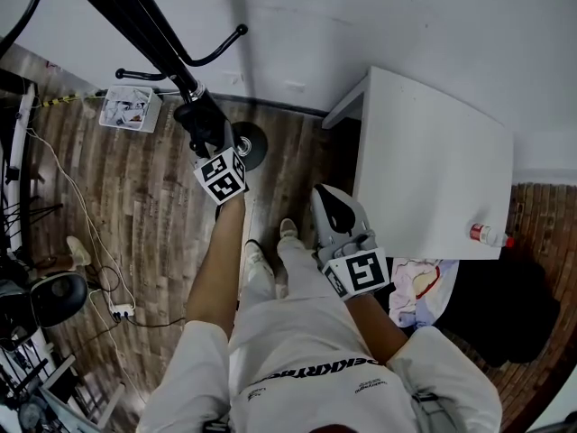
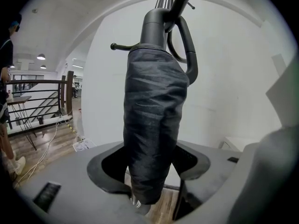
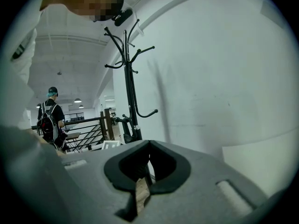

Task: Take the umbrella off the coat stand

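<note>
The left gripper (image 1: 203, 120) has its jaws closed on the umbrella (image 2: 154, 106) — the folded black sleeve stands upright between them, pads against it on both sides, its lower tip just below the jaws. At 12 o'clock in the left gripper view the umbrella's crook handle (image 2: 188, 50) curves up to the stand (image 1: 135, 12), and the umbrella hangs there. The right gripper (image 3: 147, 148) is closed and empty, its tips meeting. In the head view it is held low in front of the person's body, at 4 o'clock from the left gripper and well apart from the umbrella. In its own view the stand rises at 11 o'clock against the white wall (image 3: 224, 78). A white table (image 1: 433, 161) is at 2 o'clock from the right gripper, just beside it — a small red-capped bottle (image 1: 488, 234) is at its near corner. At 9 o'clock from the left gripper a box (image 1: 131, 108) sits on the wood floor (image 1: 135, 206), with cables (image 1: 81, 215) trailing at 7 o'clock.
</note>
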`<state>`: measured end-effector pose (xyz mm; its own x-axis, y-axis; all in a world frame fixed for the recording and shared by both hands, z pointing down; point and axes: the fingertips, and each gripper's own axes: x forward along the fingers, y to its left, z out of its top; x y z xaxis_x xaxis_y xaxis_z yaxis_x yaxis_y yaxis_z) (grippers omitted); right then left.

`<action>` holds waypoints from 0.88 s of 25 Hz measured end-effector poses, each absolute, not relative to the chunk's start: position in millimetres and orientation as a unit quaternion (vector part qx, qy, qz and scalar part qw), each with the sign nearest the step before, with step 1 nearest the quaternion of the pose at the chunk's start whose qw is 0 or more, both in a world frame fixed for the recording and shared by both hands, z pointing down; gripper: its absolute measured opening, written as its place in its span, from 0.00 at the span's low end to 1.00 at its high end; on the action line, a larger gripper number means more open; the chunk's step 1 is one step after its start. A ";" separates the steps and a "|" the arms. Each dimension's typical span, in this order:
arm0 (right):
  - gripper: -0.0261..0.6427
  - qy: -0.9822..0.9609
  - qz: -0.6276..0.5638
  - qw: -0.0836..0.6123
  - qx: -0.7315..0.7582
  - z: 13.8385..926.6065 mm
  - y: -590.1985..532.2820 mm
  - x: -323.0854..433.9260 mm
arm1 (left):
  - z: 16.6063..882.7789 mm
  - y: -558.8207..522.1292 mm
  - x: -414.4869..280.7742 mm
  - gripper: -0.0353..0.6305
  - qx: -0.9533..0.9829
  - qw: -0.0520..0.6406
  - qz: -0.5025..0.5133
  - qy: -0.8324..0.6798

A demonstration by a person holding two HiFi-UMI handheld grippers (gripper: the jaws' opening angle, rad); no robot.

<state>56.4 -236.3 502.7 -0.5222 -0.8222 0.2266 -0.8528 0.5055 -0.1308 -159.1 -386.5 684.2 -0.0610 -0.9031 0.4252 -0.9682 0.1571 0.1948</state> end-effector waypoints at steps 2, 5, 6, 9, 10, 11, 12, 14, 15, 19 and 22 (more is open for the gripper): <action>0.04 -0.868 0.111 0.069 0.480 502.9 -234.3 54.5 | 684.2 -382.8 -161.7 0.44 0.642 0.231 0.080 -0.727; 0.04 -0.869 0.110 0.071 0.477 504.3 -231.9 53.9 | 684.5 -377.2 -165.4 0.44 0.634 0.233 0.093 -0.731; 0.04 -0.869 0.111 0.071 0.477 504.6 -231.7 54.2 | 684.6 -376.1 -165.2 0.44 0.634 0.234 0.096 -0.731; 0.04 -0.870 0.110 0.068 0.476 502.7 -230.3 52.5 | 683.4 -371.4 -164.8 0.44 0.634 0.237 0.104 -0.729; 0.04 -0.871 0.108 0.068 0.475 501.5 -229.6 51.5 | 682.4 -369.8 -164.9 0.44 0.634 0.236 0.107 -0.729; 0.04 -0.871 0.106 0.068 0.476 500.5 -229.1 50.9 | 681.2 -368.6 -164.8 0.44 0.634 0.234 0.109 -0.729; 0.04 -0.870 0.104 0.069 0.477 499.9 -228.6 50.7 | 679.7 -367.8 -164.6 0.44 0.635 0.233 0.109 -0.728; 0.04 -0.869 0.102 0.069 0.480 499.0 -227.8 51.8 | 674.8 -366.8 -164.1 0.44 0.637 0.230 0.108 -0.728; 0.04 -0.868 0.103 0.068 0.481 498.5 -227.2 52.5 | 671.4 -366.6 -164.1 0.44 0.638 0.228 0.106 -0.728; 0.04 -0.868 0.101 0.067 0.482 495.5 -224.4 52.0 | 658.7 -365.3 -162.4 0.44 0.643 0.222 0.102 -0.726; 0.04 -0.869 0.098 0.063 0.481 491.0 -220.5 47.1 | 652.8 -359.2 -164.2 0.44 0.643 0.222 0.103 -0.725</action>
<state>47.1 -220.5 491.0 -0.5294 -0.8235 0.2039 -0.8482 0.5183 -0.1089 -164.2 -359.2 652.8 -0.0739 -0.8876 0.4546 -0.9793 0.1506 0.1349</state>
